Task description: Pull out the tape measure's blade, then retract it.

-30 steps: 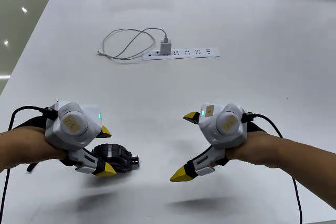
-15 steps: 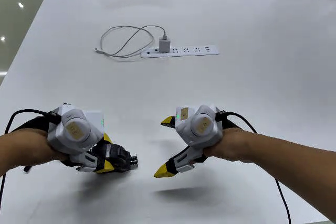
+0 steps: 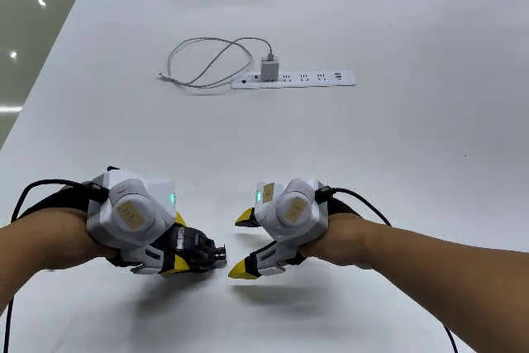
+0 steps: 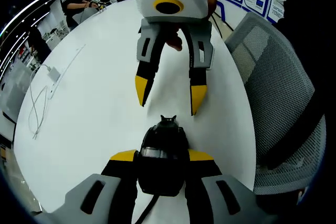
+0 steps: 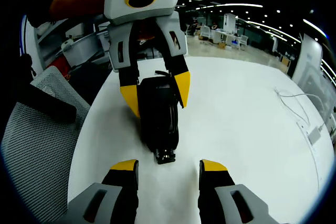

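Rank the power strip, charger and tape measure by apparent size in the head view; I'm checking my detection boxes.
1. power strip
2. tape measure, which is nearer the camera and partly hidden, so this rank is unsure
3. charger

Two grippers are on show: the left gripper and the right gripper, each with two yellow-tipped jaws. Two hands hold them, the left hand and the right hand. One black tape measure sits between the left gripper's jaws, just ahead of the right gripper's tips. One white table lies under both. Well beyond the grippers are one white power strip, one charger plugged into it, and one looped cable. One grey mesh chair stands past the right gripper.
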Action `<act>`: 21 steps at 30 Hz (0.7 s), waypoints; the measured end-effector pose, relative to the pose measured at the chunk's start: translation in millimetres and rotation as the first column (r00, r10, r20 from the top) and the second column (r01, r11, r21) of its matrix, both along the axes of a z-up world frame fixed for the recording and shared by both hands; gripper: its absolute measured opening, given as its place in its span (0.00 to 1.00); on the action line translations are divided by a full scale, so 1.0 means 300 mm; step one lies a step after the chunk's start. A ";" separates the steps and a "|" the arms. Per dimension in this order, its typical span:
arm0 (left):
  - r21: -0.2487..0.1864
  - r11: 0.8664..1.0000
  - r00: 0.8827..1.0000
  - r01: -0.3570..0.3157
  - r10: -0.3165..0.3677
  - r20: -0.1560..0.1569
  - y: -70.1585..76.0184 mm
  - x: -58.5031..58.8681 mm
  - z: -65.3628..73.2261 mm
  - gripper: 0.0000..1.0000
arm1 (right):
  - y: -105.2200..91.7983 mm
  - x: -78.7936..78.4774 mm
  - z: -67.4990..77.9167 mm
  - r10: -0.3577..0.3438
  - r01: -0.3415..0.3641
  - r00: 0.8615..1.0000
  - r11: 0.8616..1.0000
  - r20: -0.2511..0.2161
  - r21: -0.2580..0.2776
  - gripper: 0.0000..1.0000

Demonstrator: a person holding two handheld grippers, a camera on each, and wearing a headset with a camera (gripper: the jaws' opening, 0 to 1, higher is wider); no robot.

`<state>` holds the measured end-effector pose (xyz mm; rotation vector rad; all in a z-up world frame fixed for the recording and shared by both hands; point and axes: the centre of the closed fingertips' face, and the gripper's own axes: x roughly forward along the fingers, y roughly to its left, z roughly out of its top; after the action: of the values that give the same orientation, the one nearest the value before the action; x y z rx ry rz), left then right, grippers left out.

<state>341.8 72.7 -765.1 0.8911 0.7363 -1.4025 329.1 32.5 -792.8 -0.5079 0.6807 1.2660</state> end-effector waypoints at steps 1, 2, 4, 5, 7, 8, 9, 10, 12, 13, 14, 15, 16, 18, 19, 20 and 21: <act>-0.002 1.000 1.000 -0.001 0.001 0.000 0.000 0.000 0.000 0.30 | 0.005 -0.001 -0.004 0.007 -0.007 1.000 1.000 0.004 -0.004 0.40; -0.004 1.000 1.000 -0.004 0.004 -0.001 -0.001 0.000 0.000 0.30 | 0.012 0.000 -0.009 0.012 -0.012 1.000 1.000 0.009 -0.003 0.38; -0.006 1.000 1.000 -0.002 0.002 0.002 0.000 0.000 0.000 0.30 | 0.026 -0.004 -0.014 0.044 -0.044 0.999 0.999 0.021 -0.005 0.32; -0.008 1.000 1.000 -0.004 0.004 0.003 -0.001 -0.001 0.001 0.30 | 0.035 -0.001 -0.016 0.046 -0.046 0.999 0.999 0.027 -0.006 0.29; -0.013 1.000 1.000 -0.005 0.005 0.005 -0.001 0.000 0.000 0.30 | 0.044 0.002 -0.022 0.055 -0.055 0.998 0.998 0.032 -0.018 0.27; -0.017 1.000 1.000 -0.007 0.007 0.005 -0.001 0.001 -0.001 0.30 | 0.049 0.001 -0.029 0.061 -0.060 0.998 0.998 0.021 -0.023 0.26; -0.020 1.000 1.000 -0.009 0.009 0.005 0.000 0.001 -0.001 0.30 | 0.051 -0.004 -0.035 0.070 -0.070 0.997 0.997 0.013 -0.032 0.25; -0.024 1.000 1.000 -0.011 0.011 0.005 -0.001 0.002 -0.001 0.30 | 0.050 -0.005 -0.042 0.090 -0.089 0.996 0.995 0.018 -0.051 0.24; -0.027 1.000 1.000 -0.012 0.013 0.007 -0.001 0.002 -0.001 0.30 | 0.055 0.001 -0.040 0.094 -0.092 0.995 0.994 0.029 -0.055 0.20; -0.029 1.000 1.000 -0.013 0.013 0.005 -0.002 0.001 -0.002 0.30 | 0.057 0.007 -0.034 0.092 -0.090 0.995 0.994 0.030 -0.054 0.16; -0.029 0.999 1.000 -0.014 0.014 0.005 -0.002 0.002 -0.002 0.30 | 0.057 0.010 -0.032 0.092 -0.090 0.995 0.995 0.033 -0.053 0.14; -0.029 0.999 1.000 -0.014 0.014 0.008 -0.002 0.001 -0.002 0.30 | 0.056 0.008 -0.037 0.102 -0.100 0.994 0.993 0.028 -0.062 0.14; -0.028 1.000 1.000 -0.010 0.010 0.013 -0.003 0.000 -0.003 0.30 | 0.055 0.004 -0.036 0.114 -0.112 0.993 0.992 0.028 -0.060 0.13; -0.029 1.000 1.000 -0.009 0.009 0.013 -0.003 -0.001 -0.001 0.30 | 0.056 0.000 -0.036 0.120 -0.118 0.993 0.991 0.025 -0.055 0.12; -0.029 1.000 1.000 -0.009 0.009 0.013 -0.003 -0.001 0.000 0.30 | 0.055 0.000 -0.035 0.114 -0.113 0.993 0.992 0.022 -0.054 0.11; -0.027 1.000 1.000 -0.009 0.009 0.010 -0.004 -0.001 -0.001 0.30 | 0.054 -0.005 -0.036 0.102 -0.101 0.995 0.994 0.006 -0.051 0.11; -0.025 1.000 1.000 -0.009 0.009 0.011 -0.004 -0.002 0.000 0.30 | 0.054 -0.008 -0.036 0.111 -0.110 0.994 0.992 0.017 -0.055 0.10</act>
<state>341.2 71.4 -765.2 0.8746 0.7128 -1.3948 326.7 48.7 -803.4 -0.6082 0.6790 1.3472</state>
